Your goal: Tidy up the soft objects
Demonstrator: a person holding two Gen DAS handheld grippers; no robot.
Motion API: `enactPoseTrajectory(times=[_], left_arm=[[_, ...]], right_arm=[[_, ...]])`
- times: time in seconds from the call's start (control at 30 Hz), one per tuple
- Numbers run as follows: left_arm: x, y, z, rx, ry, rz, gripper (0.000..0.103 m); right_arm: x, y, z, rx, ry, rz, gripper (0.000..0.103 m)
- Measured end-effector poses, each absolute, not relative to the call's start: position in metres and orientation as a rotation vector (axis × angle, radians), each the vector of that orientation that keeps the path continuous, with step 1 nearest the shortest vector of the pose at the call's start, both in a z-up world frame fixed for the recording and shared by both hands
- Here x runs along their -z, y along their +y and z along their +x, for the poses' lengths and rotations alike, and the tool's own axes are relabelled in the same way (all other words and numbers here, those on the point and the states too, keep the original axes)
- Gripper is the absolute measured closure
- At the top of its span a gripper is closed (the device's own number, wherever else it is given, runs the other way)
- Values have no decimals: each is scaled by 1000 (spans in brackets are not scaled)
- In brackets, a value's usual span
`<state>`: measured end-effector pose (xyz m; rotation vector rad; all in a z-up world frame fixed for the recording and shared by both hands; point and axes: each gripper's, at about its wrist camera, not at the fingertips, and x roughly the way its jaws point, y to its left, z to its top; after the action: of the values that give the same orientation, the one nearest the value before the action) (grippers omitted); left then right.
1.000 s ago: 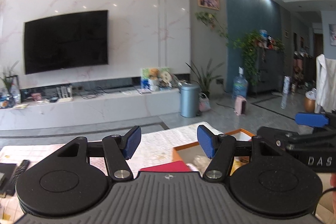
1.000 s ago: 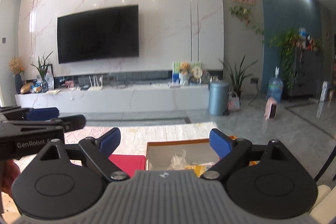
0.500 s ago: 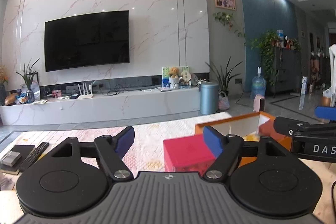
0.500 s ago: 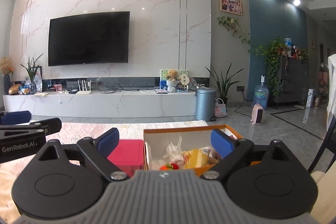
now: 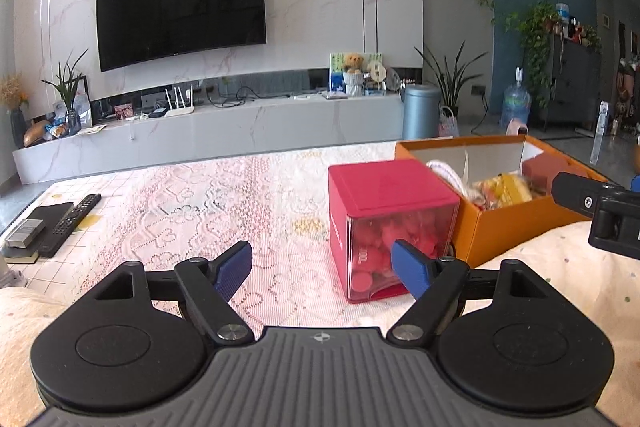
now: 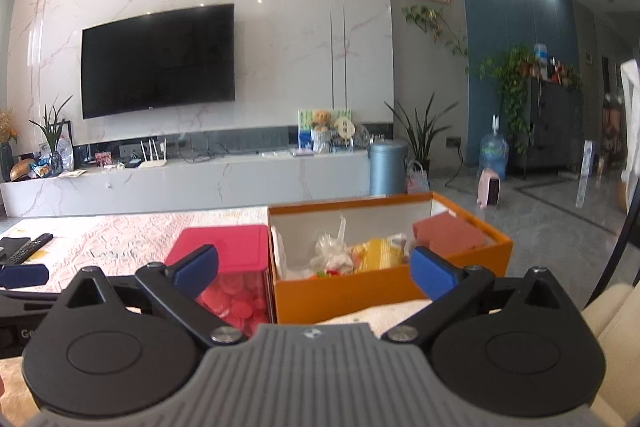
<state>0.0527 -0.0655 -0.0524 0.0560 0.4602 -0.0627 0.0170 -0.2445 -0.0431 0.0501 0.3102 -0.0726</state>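
Both the left gripper (image 5: 322, 269) and right gripper (image 6: 314, 267) have just spread their fingers, empty, seemingly readying to reach into the orange box (image 6: 384, 285) beside the red container (image 5: 390, 223).

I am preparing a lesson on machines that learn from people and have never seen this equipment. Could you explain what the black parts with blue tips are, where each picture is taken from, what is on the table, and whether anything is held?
There is no robot. A person holds a two-finger gripper in each hand, and each carries a wide-angle camera looking along its blue-tipped fingers.

One picture looks out from the left gripper, the other from the right gripper. Both have just been opening, stand wide open and hold nothing.

On the lace-covered table stands a red box with a clear front, holding red pieces. Right beside it is an open orange box with bags and small items inside. A remote control lies to the far left.
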Motion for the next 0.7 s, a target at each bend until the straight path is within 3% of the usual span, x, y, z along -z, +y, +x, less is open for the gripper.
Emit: enactPoseTrajectory(times=[0.7], left_arm=[[56,-66,51,49,477,63,10]], right_arm=[[53,-247,25,61,354,80,3]])
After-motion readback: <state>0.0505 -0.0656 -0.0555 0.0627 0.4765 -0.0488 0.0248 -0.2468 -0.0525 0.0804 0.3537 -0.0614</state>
